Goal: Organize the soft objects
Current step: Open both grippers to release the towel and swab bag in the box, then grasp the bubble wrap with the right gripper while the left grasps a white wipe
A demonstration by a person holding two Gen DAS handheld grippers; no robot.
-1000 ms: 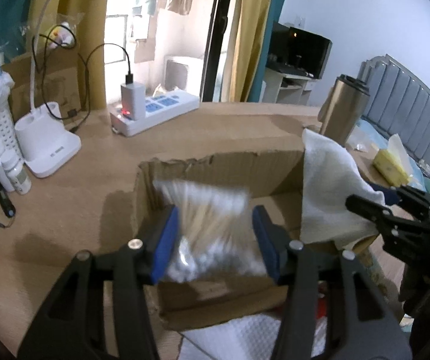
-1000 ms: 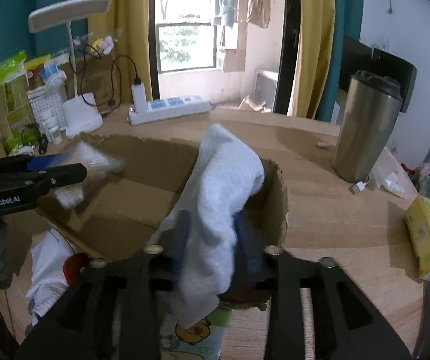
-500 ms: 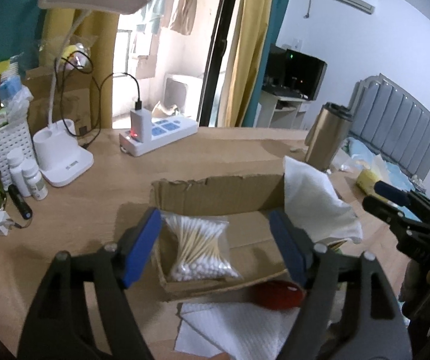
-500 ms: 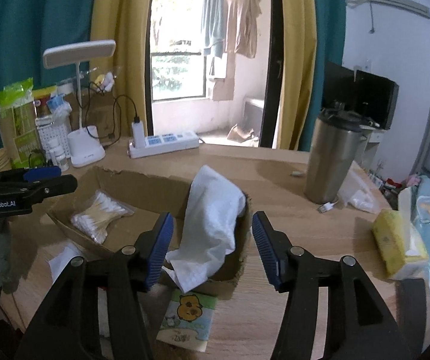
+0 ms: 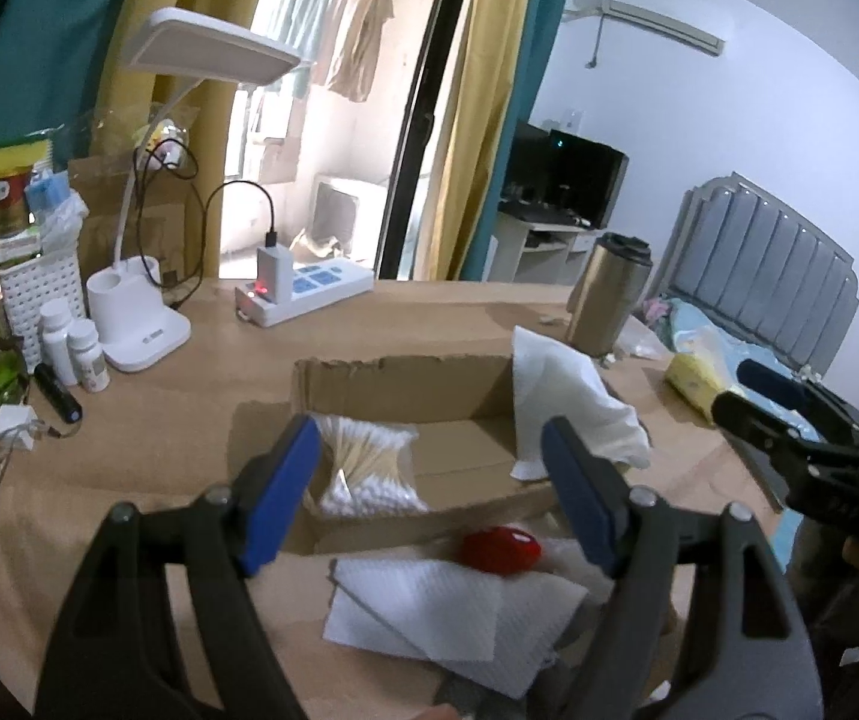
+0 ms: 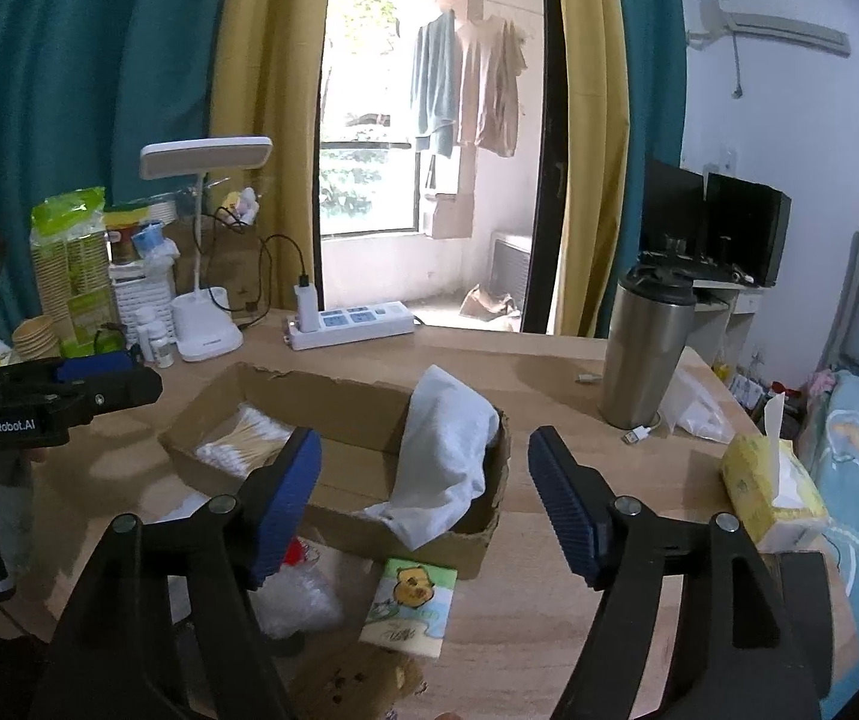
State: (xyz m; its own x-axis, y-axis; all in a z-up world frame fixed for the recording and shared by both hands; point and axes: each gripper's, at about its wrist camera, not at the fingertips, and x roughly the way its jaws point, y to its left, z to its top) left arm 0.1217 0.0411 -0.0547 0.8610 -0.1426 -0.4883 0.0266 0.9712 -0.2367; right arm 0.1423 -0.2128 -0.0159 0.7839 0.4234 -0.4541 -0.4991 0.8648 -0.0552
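Left wrist view: left gripper (image 5: 429, 492), fingers just opened wide and empty, has released the clear bag of cotton swabs (image 5: 369, 468) into the shallow cardboard box (image 5: 399, 378); right gripper (image 6: 423, 498), likewise opened, has left the white cloth (image 6: 447, 456) draped over the box's right end.

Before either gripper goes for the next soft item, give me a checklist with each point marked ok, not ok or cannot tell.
1. Left gripper empty, jaws just opened: ok.
2. Right gripper empty, jaws just opened: ok.
3. Bag of cotton swabs lying inside the cardboard box: ok.
4. White cloth fully inside the box: not ok, it drapes over the box's end wall.
5. Loose items left outside the box: not ok, paper towels, a red object and a tissue pack lie in front of it.
6. Whether the red object is soft: cannot tell.
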